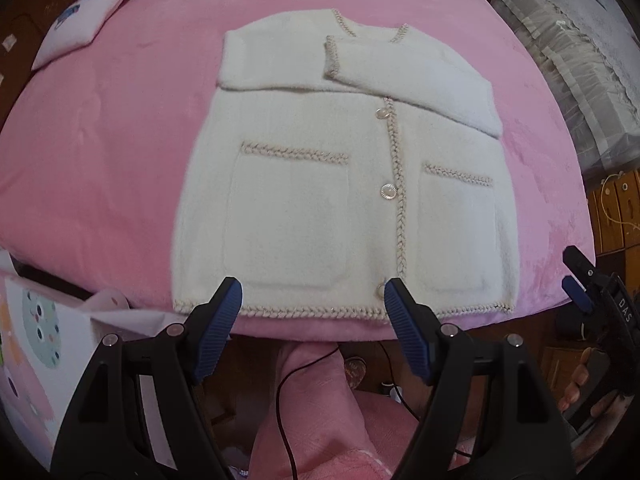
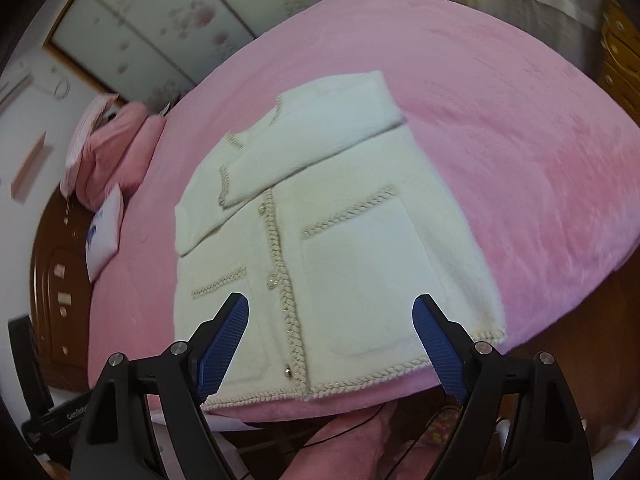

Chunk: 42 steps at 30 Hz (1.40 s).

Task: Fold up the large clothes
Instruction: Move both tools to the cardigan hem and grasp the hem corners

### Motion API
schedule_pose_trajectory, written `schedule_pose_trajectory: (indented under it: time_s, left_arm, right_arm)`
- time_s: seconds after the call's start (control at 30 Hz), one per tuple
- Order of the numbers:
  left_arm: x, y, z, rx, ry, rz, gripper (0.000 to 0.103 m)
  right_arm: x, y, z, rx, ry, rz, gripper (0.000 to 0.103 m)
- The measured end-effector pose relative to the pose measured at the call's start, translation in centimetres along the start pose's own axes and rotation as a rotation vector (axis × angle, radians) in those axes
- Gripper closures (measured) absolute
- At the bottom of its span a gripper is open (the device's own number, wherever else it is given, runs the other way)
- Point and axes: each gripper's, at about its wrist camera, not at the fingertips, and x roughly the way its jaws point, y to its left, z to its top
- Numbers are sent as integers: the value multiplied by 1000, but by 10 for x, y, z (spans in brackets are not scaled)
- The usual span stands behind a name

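A white fluffy cardigan (image 1: 320,184) with beige braided trim, buttons and two pockets lies flat on the pink bed (image 1: 120,140), hem at the near edge. Both sleeves are folded across its chest. My left gripper (image 1: 312,292) is open and empty, hovering just over the hem near the middle. My right gripper (image 2: 332,308) is open and empty above the cardigan (image 2: 340,248) near its hem; it also shows in the left wrist view (image 1: 574,276) at the right edge, off the bed's corner.
A white cushion (image 1: 84,20) and pink pillows (image 2: 116,148) lie at the bed's head. A wooden headboard (image 2: 56,280) is beyond them. A wooden dresser (image 1: 616,208) stands right. Pink-clad legs (image 1: 320,408) and a black cable are below the bed edge.
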Motion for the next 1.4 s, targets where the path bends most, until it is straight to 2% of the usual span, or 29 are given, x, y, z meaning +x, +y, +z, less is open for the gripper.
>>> schedule_pose_trajectory:
  time_s: [0.07, 0.17, 0.3, 0.4, 0.47, 0.57, 0.63, 0.77, 0.97, 1.03, 1.17, 1.27, 1.37, 1.4]
  left_arm:
    - [1, 10, -6, -27, -1, -2, 32]
    - [6, 28, -13, -87, -3, -49, 32]
    - [11, 50, -19, -154, -33, -110, 29]
    - [25, 65, -22, -211, -30, -110, 29]
    - [38, 76, -25, -276, -17, -118, 29]
    - [61, 94, -30, -391, 14, -174, 29]
    - [78, 108, -36, -463, 33, -209, 29]
    - [103, 124, -52, -520, 68, -204, 29]
    - [130, 148, -83, -654, 38, -208, 29]
    - [140, 159, -92, -709, 12, -236, 29]
    - [155, 179, -108, -849, -39, -228, 29]
    - [159, 182, -112, -851, -93, -211, 29]
    - [164, 182, -112, -841, -122, -165, 29]
    - [167, 182, -111, -834, -132, -145, 29]
  right_arm:
    - [3, -18, -2, 44, -11, 0, 17]
    - [6, -51, -10, 101, -20, 19, 16]
    - [21, -95, -20, 118, -46, 13, 16]
    - [26, -124, -28, 126, -64, 9, 16]
    - [30, -139, -31, 128, -50, 11, 16]
    - [44, -159, -36, 140, -40, 37, 16]
    - [57, -171, -39, 168, -13, 24, 16]
    - [84, -191, -49, 222, 54, -15, 16]
    - [124, -199, -70, 252, 122, -47, 16]
    - [132, -200, -75, 266, 119, -48, 18]
    - [140, -194, -75, 295, 142, -24, 25]
    - [142, -180, -71, 267, 119, -39, 27]
    - [145, -179, -68, 307, 108, -78, 47]
    - [146, -180, -67, 325, 104, -83, 49]
